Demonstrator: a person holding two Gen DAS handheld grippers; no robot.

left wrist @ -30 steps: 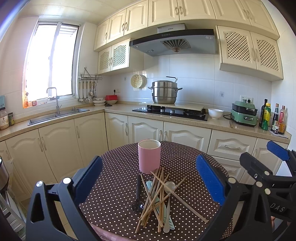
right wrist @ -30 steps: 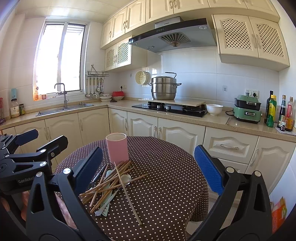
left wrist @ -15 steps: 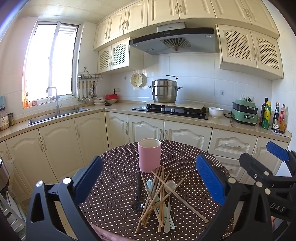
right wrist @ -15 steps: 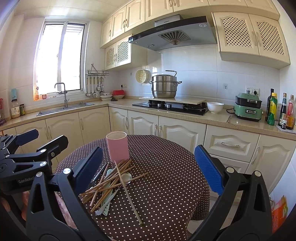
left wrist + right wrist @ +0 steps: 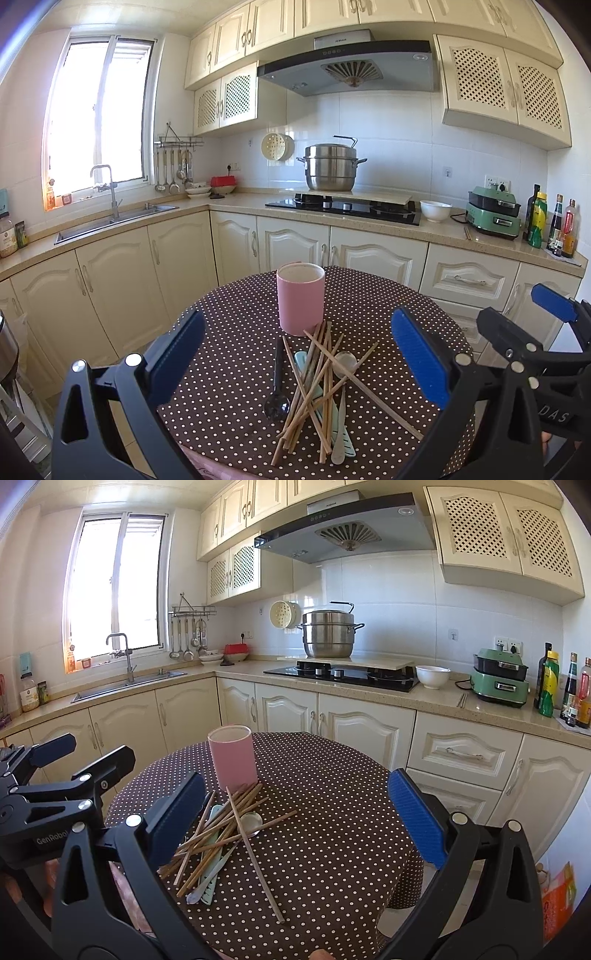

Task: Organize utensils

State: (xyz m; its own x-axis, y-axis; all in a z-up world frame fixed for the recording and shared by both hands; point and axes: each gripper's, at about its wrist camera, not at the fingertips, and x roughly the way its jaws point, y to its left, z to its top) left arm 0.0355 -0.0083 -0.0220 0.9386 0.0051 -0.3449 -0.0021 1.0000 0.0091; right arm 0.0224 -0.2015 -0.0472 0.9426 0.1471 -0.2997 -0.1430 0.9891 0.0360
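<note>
Several chopsticks [image 5: 314, 384] lying crisscrossed with spoons [image 5: 341, 398] on polka-dot bench [image 5: 229, 369], touching base of upright pink cup [image 5: 301, 299], left gripper [image 5: 295, 363] hovering wide open and holding nothing, right gripper [image 5: 295, 819] likewise gaping, gripping nothing.

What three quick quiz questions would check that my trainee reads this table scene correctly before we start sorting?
1. True or false: the pink cup already holds some chopsticks.
2. Which lies left of the chopstick pile in the left wrist view: A) the black spoon, B) a fork, C) a knife?
3. Fill in: both the left gripper and the right gripper are ____ and hold nothing.

Key:
1. False. Nothing sticks out of the cup; the chopsticks lie on the dotted tablecloth in front of it.
2. A.
3. Open, fingers wide apart.
</note>
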